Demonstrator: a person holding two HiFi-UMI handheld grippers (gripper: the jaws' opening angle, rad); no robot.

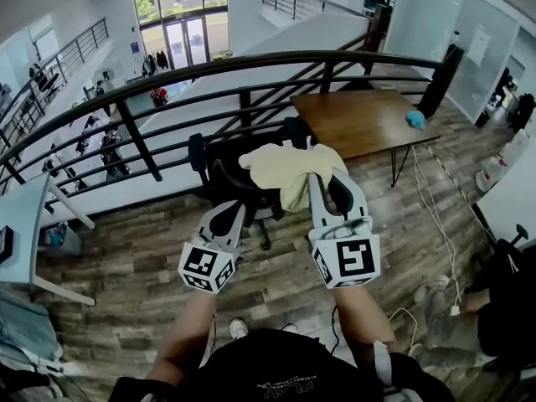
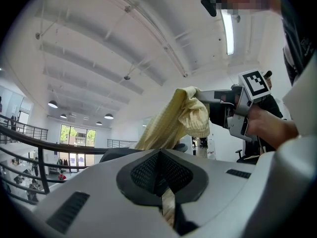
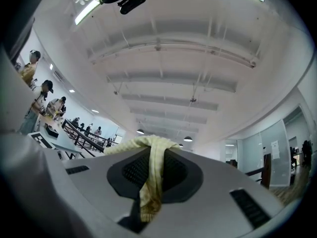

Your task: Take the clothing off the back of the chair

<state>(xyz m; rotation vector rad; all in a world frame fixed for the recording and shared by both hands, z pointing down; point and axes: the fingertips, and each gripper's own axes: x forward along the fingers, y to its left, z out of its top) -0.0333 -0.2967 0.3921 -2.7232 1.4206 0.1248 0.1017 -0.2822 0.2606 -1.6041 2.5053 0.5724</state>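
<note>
- The left tool [image 1: 237, 208] and the right tool [image 1: 322, 181], each carrying a black-and-white marker cube, are both pinched shut on the clothing.
- The clothing [image 1: 289, 167] is pale yellow, soft and crumpled, finely woven. It is bunched just above the chair's back.
- The chair [image 1: 224, 161] is black.
- Behind the chair are a brown wooden table [image 1: 360, 120] and a dark metal railing [image 1: 138, 141].

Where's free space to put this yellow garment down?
The brown table behind the chair is mostly bare, save a blue thing at its right edge. The floor right of it is crowded with cables.
</note>
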